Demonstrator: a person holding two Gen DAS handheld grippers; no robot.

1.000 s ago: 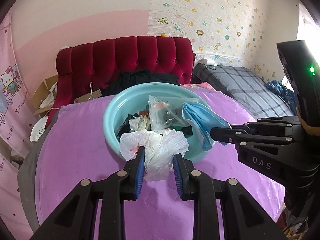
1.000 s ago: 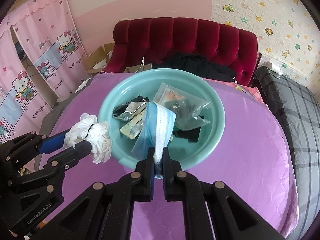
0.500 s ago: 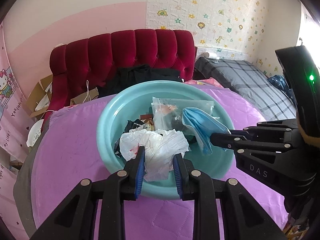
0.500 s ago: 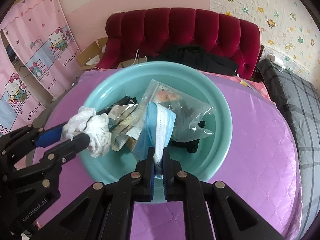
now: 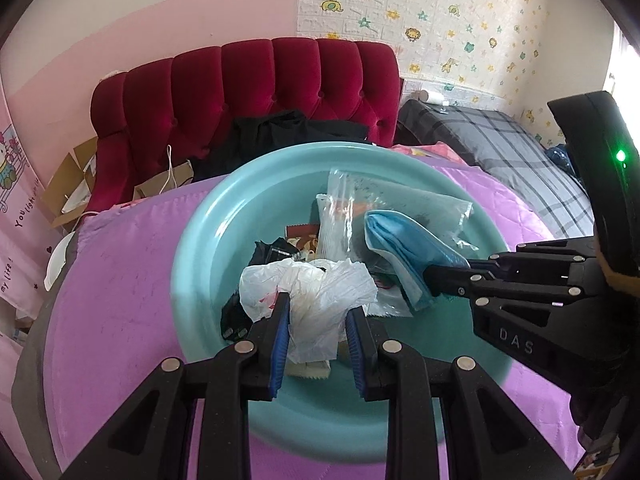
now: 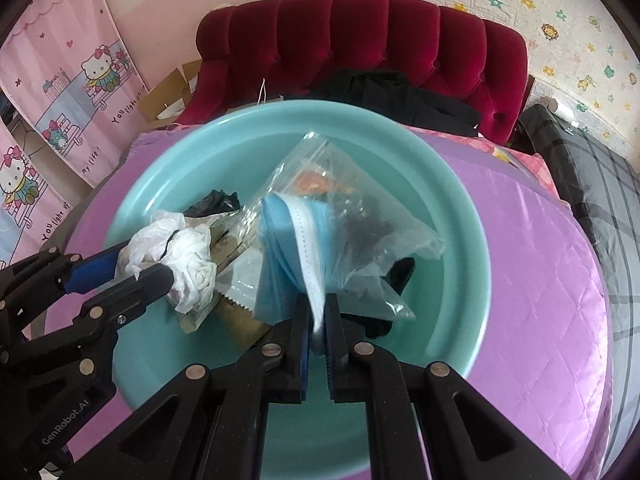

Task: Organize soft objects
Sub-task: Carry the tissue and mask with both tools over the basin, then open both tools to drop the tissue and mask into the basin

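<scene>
Between the jaws of the left gripper (image 5: 315, 334) there's a crumpled white plastic bag (image 5: 316, 292), and the jaws are only part way closed on it, with a fair gap between the blue pads because the bag bunches up and fills the space. The right gripper (image 6: 316, 330) is pinched nearly shut on a folded blue face mask (image 6: 288, 240), gripping it by the lower edge so the rest stands up ahead of the fingertips. Both things hang over the teal basin (image 5: 208, 216), just above the pile already in there: a clear zip bag (image 6: 360, 216), some snack wrappers (image 6: 232, 248) and a bit of black cloth (image 6: 216, 202). My take on handling: both are super light and floppy, nothing breakable, but the plastic is slick and springy, so I'd grab the thick bunched middle, not a loose flap, or it'll just slide out. The mask is limp with a bit more friction, so pinching through all the folded layers looks like the safe bet. View differences: the left camera shows how wide its own jaws sit and sees the other gripper side-on, so you can't judge that gap from there. The right camera shows its narrow pinch clearly, plus the cartoon curtain (image 6: 80, 80) off to the left, which the other view barely catches.
</scene>
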